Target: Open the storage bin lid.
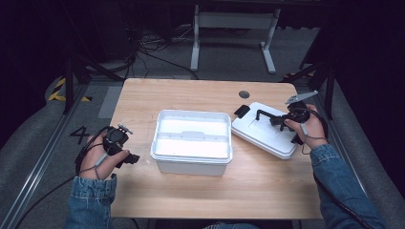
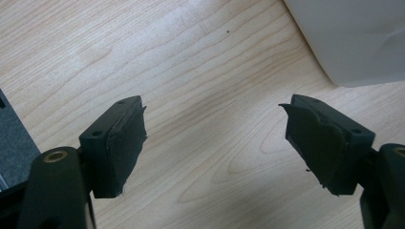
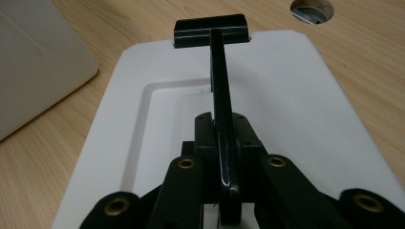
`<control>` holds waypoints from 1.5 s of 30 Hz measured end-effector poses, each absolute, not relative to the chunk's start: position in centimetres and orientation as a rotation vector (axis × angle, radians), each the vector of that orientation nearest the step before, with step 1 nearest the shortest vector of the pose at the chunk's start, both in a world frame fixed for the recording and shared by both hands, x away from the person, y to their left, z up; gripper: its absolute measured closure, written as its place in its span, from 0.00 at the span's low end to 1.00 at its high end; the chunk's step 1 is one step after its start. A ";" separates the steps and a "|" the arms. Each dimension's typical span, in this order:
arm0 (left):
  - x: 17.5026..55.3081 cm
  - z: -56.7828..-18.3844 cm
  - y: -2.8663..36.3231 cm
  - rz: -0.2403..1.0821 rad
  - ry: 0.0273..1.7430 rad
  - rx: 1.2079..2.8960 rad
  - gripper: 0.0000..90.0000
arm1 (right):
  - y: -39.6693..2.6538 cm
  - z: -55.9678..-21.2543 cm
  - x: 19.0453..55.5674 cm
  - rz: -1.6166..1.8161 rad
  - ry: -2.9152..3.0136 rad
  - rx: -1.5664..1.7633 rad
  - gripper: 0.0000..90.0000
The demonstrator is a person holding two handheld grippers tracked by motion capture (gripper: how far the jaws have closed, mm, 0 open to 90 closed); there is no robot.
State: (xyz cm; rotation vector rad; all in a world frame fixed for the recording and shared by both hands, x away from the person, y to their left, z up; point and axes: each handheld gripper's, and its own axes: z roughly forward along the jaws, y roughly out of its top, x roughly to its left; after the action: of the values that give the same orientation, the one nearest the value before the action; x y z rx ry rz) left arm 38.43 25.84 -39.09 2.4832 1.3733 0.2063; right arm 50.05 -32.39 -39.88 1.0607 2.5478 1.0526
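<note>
**A:** What do you have in hand now?

**B:** My right gripper (image 1: 281,121) is closed tight on the thin black plastic handle (image 3: 220,102) of the flat white rectangular plastic lid (image 1: 265,133). In the right gripper view the two jaws press the handle bar from both sides, near its end on my side. The lid lies on the light wooden table (image 1: 200,191), just beside the right wall of the open white rectangular plastic box (image 1: 191,143), and it is turned at an angle to it. I cannot tell whether it touches the box.

**A:** And the other one?

**B:** My left gripper (image 2: 215,143) has its jaws wide apart, with nothing between them, over bare wood at the left of the box. One corner of the box is near its right jaw.

**A:** How will you do the lift well?

**B:** I judge that the lid must go onto the box. The handle is narrow and I hold it off centre, so the lid may tilt when it rises. I would lift slowly, keep it level, turn it until its long side is parallel to the box rim, and lower it straight down. If the box slides, the left gripper can steady its wall.

**A:** Any risk?

**B:** The black clip (image 1: 241,111) at the far end of the lid could catch on the rim.
</note>
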 end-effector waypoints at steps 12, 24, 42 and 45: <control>38.5 -39.1 25.7 0.208 1.369 2.483 0.25 | -32.9 -42.1 49.7 1.080 2.575 1.086 0.93; 38.7 -39.2 25.5 0.190 1.369 2.488 0.25 | -33.3 -43.8 49.6 1.064 2.595 1.146 0.93; 38.3 -39.4 25.8 0.187 1.373 2.494 0.24 | -34.2 -42.5 49.5 1.140 2.463 1.221 0.52; 38.1 -39.4 25.9 0.174 1.401 2.476 0.24 | -34.1 -41.6 49.0 1.156 2.451 1.193 0.51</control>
State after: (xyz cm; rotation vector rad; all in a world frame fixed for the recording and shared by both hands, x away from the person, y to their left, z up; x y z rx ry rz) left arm 38.13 25.94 -39.40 2.4756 1.4008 0.1745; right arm 49.04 -34.14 -41.63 1.1934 2.4507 1.1558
